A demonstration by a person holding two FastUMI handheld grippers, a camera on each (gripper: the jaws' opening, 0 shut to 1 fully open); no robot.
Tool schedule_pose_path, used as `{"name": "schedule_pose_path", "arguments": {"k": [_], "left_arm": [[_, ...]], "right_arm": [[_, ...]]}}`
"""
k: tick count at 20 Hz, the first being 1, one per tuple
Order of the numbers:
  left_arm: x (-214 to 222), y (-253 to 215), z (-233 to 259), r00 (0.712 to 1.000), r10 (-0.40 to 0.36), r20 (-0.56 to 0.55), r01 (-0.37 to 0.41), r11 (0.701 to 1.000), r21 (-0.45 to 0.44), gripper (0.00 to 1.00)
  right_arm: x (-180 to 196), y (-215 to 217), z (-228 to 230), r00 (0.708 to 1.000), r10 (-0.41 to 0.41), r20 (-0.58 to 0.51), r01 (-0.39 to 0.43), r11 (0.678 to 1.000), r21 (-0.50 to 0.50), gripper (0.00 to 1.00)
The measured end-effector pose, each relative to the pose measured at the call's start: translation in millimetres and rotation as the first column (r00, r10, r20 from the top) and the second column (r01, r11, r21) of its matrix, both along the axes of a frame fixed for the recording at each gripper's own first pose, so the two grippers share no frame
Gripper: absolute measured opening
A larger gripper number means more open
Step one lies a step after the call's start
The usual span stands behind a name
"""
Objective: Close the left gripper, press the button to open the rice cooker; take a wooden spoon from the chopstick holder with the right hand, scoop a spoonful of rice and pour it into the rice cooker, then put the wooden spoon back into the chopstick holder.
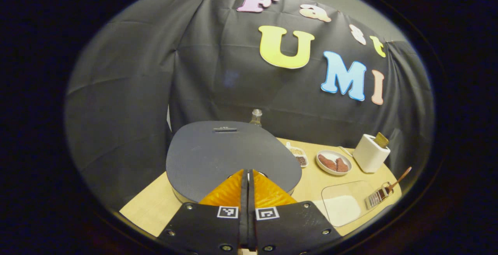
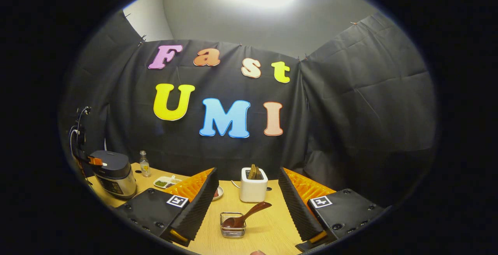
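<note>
1. The bench (image 2: 268,227) is carrying everything, its pale wood top running to the black cloth wall at the far side.
2. The cooker (image 1: 229,154) is sitting at the left end of the bench, lid down; in the right gripper view it (image 2: 113,173) is standing far left.
3. The left tool (image 1: 247,177) is hovering just over the near edge of the cooker lid, its fingers pressed together with nothing between them.
4. The right tool (image 2: 249,196) is hanging above the bench with its fingers wide apart, gripping nothing, and the holder is lying ahead between them.
5. The toaster (image 2: 253,185) is standing far behind the holder, with bread poking out of it.
6. A clear tray (image 1: 346,202) with white rice in it is lying near, right of the cooker.
7. The holder (image 2: 232,224), a small wire basket, is resting on the bench.
8. The spoon (image 2: 245,217) is lying in the holder, handle tilting up to the right.
9. A small bottle (image 2: 144,163) is standing just right of the cooker.
</note>
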State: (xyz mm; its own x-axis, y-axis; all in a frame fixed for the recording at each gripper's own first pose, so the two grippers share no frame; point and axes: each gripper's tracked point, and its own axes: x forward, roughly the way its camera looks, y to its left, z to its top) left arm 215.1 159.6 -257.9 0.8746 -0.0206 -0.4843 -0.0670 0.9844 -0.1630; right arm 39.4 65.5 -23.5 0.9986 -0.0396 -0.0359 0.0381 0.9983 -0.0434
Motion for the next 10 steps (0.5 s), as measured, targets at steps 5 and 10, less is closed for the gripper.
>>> {"name": "schedule_pose_path", "arguments": {"k": [5,10], "left_arm": [[15.9,1.0,59.6,0.991,0.017,0.13,-0.031,0.994,0.108,0.02],[22.3,12.5,123.9,0.964,0.065,0.258,-0.097,0.988,0.117,0.02]], "right_arm": [[-0.5,-8.5,6.4,1.0,0.017,0.017,-0.017,1.0,0.009,0.98],[3.1,-13.7,10.5,0.999,0.04,0.027,-0.04,0.999,0.016,0.97]]}}
